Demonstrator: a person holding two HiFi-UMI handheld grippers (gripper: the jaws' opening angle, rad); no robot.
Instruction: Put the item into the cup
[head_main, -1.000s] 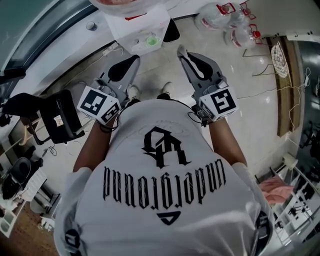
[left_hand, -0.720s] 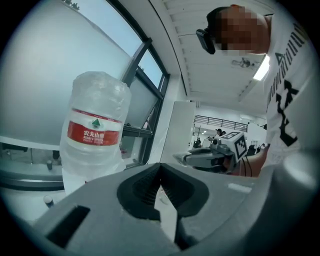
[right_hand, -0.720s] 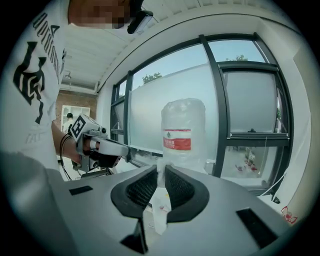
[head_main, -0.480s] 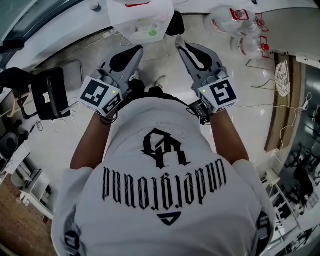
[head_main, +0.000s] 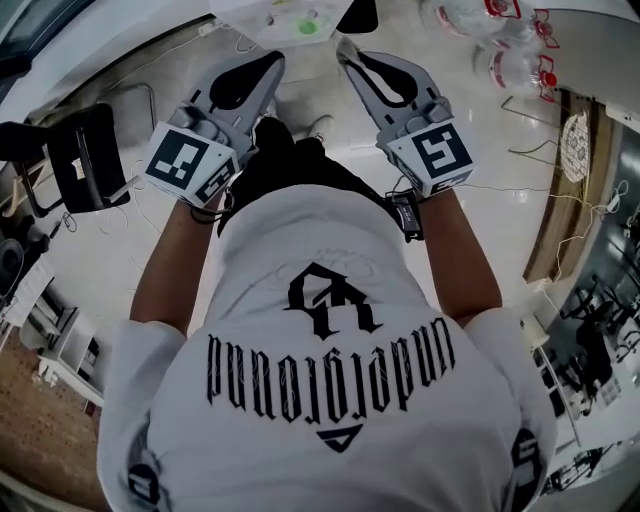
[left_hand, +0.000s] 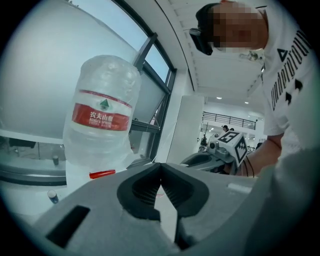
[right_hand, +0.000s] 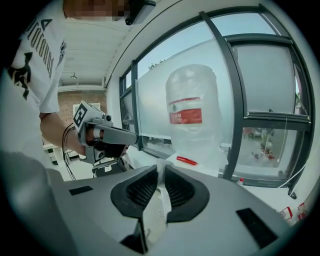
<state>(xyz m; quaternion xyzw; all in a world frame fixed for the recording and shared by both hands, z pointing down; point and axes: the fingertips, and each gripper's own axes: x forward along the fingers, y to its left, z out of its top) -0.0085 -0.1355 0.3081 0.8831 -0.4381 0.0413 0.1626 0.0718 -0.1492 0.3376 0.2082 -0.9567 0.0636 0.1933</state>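
Big water jug straight ahead, black chair left, open floor right

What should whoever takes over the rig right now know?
Left gripper: jaws shut, empty, held out ahead of the person.
Right gripper: jaws shut, empty, beside it.
Things: large clear plastic water jug with a red label stands on a white surface; a slim red pen-like item lies beside its base. No cup visible in any view.
Done: nothing picked up or placed.
Left: locate the cup, grasp the item, put it in.
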